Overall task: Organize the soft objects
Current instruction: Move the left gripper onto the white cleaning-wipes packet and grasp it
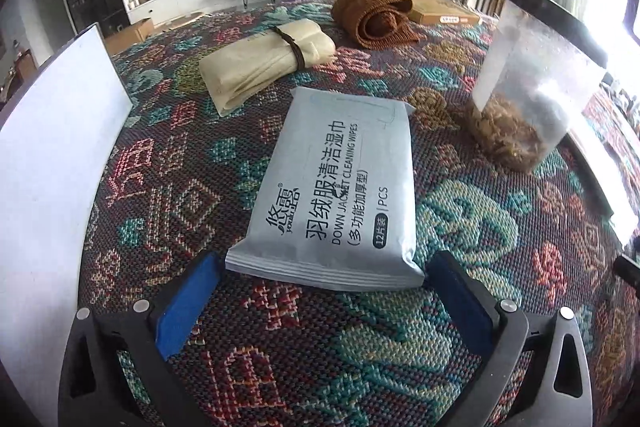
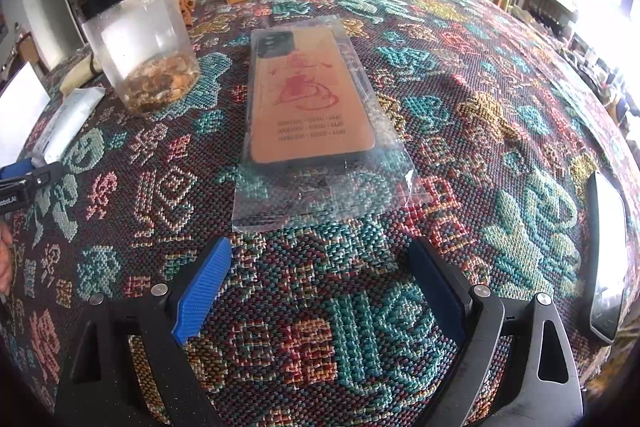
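Left wrist: wipes pack (image 1: pixel 340 195) between gripper (image 1: pixel 324 303) fingers

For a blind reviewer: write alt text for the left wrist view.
The open left gripper frames the near end of a grey wipes pack lying flat on a patterned woven cloth, pads not touching it. Beyond lie a tied cream bundle, a brown knit roll and, right, a clear jar.
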A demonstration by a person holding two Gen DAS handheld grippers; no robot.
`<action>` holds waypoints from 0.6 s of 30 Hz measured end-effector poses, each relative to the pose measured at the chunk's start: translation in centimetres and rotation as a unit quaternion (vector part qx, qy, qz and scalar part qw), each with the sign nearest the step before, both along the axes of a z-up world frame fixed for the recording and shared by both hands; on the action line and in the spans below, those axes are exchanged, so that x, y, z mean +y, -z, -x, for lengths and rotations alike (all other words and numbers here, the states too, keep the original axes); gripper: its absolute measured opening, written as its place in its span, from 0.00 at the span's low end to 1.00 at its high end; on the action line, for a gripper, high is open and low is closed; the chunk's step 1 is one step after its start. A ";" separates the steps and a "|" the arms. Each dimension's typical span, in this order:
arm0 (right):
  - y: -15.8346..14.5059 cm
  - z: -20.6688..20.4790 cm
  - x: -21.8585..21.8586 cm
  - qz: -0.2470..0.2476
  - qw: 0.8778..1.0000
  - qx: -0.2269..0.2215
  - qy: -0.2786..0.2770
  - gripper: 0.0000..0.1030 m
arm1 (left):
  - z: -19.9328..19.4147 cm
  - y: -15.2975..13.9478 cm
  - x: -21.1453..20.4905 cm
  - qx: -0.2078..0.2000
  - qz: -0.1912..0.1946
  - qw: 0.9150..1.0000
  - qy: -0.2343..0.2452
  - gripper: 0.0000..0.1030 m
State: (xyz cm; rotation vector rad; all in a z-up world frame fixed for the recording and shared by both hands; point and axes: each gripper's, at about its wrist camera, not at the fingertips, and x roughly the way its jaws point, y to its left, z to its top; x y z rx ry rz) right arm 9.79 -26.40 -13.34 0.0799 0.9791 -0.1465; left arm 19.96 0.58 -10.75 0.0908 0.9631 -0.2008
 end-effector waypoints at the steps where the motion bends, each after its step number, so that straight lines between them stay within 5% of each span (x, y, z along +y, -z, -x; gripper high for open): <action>1: 0.0 0.0 0.0 0.000 1.000 0.000 0.000 0.90 | -0.1 0.0 0.1 -0.003 -0.001 1.000 -0.005 1.00; 18: 0.3 -0.8 0.3 0.003 1.000 -0.019 0.011 0.93 | -0.4 0.2 0.2 -0.008 0.001 1.000 -0.011 1.00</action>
